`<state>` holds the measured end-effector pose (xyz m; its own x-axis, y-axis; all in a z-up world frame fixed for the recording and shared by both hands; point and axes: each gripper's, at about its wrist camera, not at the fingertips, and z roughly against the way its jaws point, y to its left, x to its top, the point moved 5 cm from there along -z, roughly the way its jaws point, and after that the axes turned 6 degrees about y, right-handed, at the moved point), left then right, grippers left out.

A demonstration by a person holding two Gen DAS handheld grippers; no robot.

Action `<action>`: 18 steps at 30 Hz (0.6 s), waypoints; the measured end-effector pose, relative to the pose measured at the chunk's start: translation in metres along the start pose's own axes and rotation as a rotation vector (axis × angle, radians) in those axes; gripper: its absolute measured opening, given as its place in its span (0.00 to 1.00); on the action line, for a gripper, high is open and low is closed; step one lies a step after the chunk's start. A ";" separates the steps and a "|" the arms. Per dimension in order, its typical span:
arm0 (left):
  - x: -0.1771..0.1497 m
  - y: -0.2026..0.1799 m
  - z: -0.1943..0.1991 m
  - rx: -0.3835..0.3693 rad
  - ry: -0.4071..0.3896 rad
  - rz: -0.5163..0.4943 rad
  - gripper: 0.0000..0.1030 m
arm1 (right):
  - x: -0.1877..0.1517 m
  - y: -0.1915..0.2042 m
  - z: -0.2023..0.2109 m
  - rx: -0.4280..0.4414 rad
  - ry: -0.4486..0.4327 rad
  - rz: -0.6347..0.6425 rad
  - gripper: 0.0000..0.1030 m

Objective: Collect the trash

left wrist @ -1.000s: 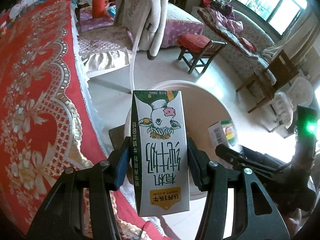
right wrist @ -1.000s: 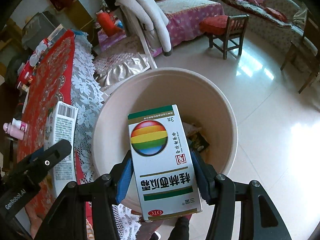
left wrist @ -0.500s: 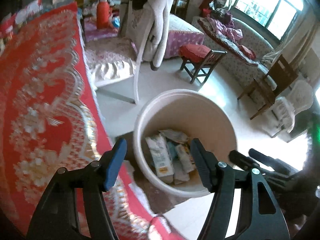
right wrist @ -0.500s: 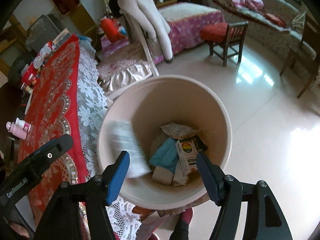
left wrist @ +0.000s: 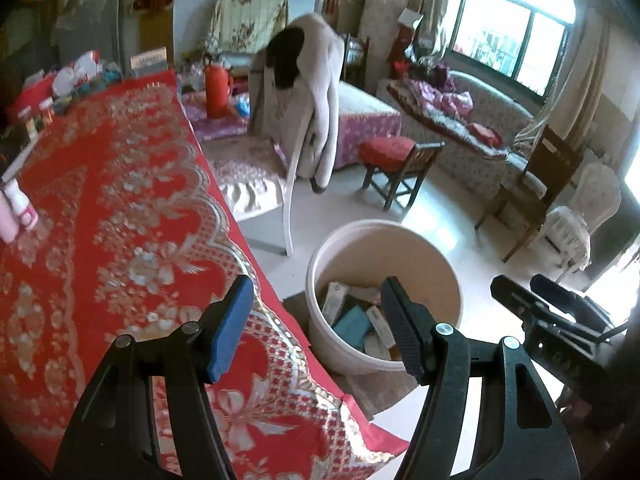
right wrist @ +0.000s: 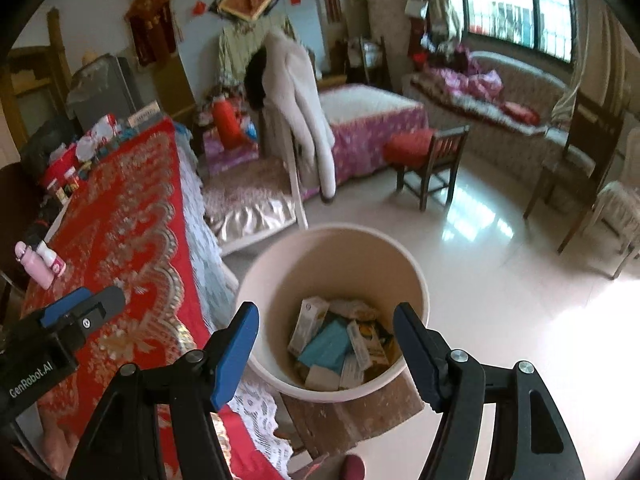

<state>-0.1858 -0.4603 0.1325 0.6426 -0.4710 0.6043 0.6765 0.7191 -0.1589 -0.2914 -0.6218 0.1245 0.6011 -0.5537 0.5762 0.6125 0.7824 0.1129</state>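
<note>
Trash, collected: cartons and boxes (right wrist: 340,344) lay heaped in the bottom of the cream bucket (right wrist: 280,280), which stood on the floor just beside the hanging edge of the red tabletop cloth (left wrist: 120,220). Among them a pale milk carton (right wrist: 306,326) leaned against a teal packet (right wrist: 326,346).

Left gripper (left wrist: 316,330): fingers apart with nothing between them, above the cloth's edge and the near rim of the bucket. Its jaws had just been opening.

Right gripper (right wrist: 326,350): fingers likewise spread and empty, framing the bucket's mouth from above. Its jaws had also just been opening.

Risks, as judged:
- The two grippers hung near each other; the right one showed at the lower right of the left wrist view. A careless swing toward the tabletop could knock them together.
- The cloth and its white lace trim (right wrist: 204,240) draped close to the bucket. A finger catching the lace could drag the cloth and topple the pink bottles (right wrist: 40,264) standing on it.
- The bucket sat on what looked like a brown board (right wrist: 360,412); a bump to the rim might tip it.

Hidden or unclear:
- Print on the discarded boxes was too small to read.
- The far end of the tabletop held a clutter of boxes and jars (left wrist: 64,84), blurred; whether any of it was trash could not be told.
- The bucket's near wall hid part of its contents in the left wrist view.
- The person's hands were out of frame.
</note>
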 end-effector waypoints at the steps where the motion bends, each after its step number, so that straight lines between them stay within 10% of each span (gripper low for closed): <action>1: 0.000 0.000 0.007 -0.002 -0.015 -0.005 0.63 | 0.001 0.003 0.007 -0.002 -0.020 0.001 0.66; 18: -0.011 0.004 0.080 0.009 -0.168 -0.063 0.63 | -0.002 0.043 0.094 -0.059 -0.243 0.035 0.74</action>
<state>-0.2186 -0.4112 0.1876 0.5292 -0.4237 0.7351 0.7096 0.6960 -0.1097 -0.3149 -0.5602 0.2046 0.4859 -0.4361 0.7575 0.6266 0.7780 0.0459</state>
